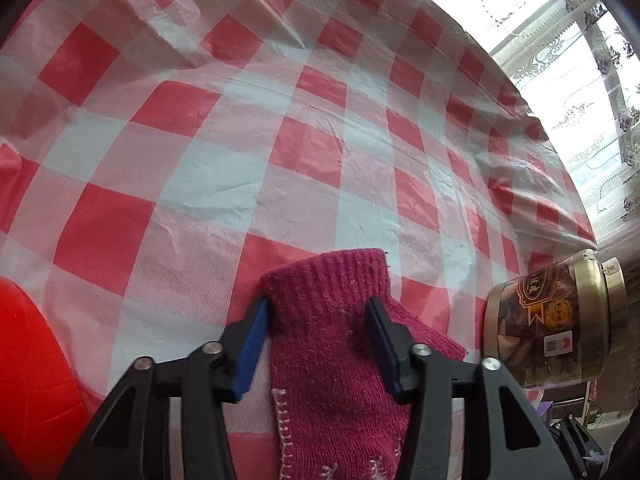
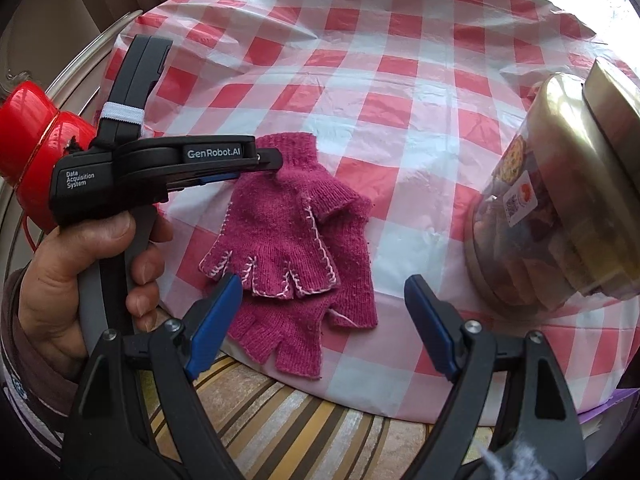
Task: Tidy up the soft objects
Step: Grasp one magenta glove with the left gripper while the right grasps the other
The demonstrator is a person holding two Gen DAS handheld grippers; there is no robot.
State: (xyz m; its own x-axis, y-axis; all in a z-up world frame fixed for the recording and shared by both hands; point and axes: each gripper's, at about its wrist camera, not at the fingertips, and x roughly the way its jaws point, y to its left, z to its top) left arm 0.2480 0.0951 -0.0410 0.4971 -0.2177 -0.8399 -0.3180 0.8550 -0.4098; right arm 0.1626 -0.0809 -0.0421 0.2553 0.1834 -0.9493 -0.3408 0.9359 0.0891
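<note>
While the pink gloves (image 2: 296, 240) lie stacked one over the other near the front edge of the checked tablecloth (image 2: 400, 92), the left gripper (image 1: 318, 312) has its blue pads on either side of the upper glove's ribbed cuff (image 1: 332, 280). From the left wrist view the right-hand pad presses into the knit and the left-hand one touches the cuff's edge, so the cuff looks pinched between them. Seen from the right wrist view, a hand (image 2: 80, 280) holds this tool by its grey handle, and its tip rests on the cuff at the far end of the pair. The right gripper (image 2: 324, 296) hangs above the finger ends of the gloves with its jaws spread wide and nothing between them. A clear jar (image 2: 552, 200) with a gold lid stands on the cloth to the right, well apart from the gloves. A red bottle (image 2: 36, 140) sits at the left edge, behind the left tool.
</note>
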